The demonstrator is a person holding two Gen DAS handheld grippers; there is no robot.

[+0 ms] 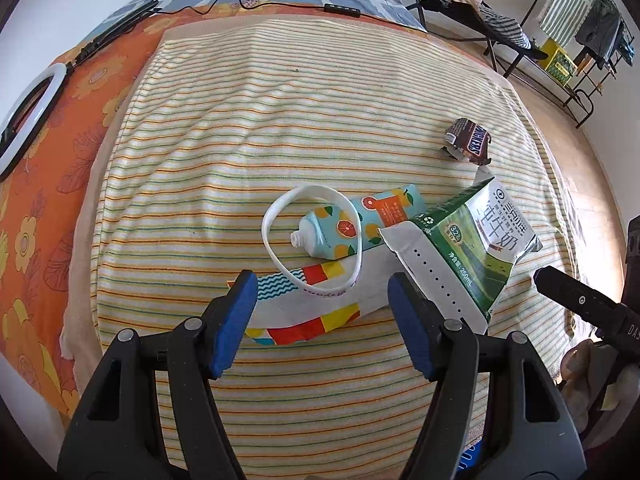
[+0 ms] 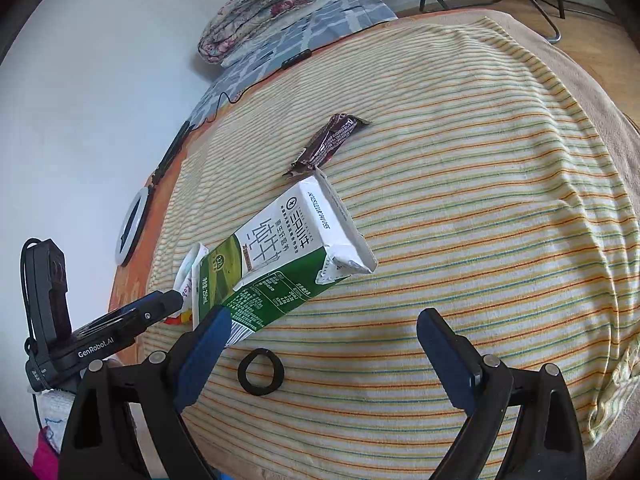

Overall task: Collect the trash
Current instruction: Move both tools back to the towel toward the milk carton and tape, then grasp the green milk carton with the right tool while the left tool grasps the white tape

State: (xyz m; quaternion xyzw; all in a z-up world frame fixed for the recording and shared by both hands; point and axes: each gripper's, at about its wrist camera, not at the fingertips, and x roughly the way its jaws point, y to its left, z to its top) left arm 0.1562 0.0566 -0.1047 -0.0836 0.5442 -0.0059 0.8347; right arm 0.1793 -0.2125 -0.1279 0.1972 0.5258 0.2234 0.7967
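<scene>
A striped blanket (image 1: 320, 120) is covering the bed, with a milk carton (image 2: 288, 252) lying near a candy wrapper (image 2: 326, 142). The left gripper (image 1: 322, 294) and right gripper (image 2: 324, 338) are both hanging spread, pinching nothing. A folding chair (image 1: 480, 12) is standing far right.

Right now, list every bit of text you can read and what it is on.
"SNICKERS": brown candy wrapper.
"250mL" and "3.2": green and white milk carton; its Chinese print is too small to read surely.
"GenRobot.AI": left gripper body.
Wristband lettering: blurred.
Tube print: too small.
</scene>
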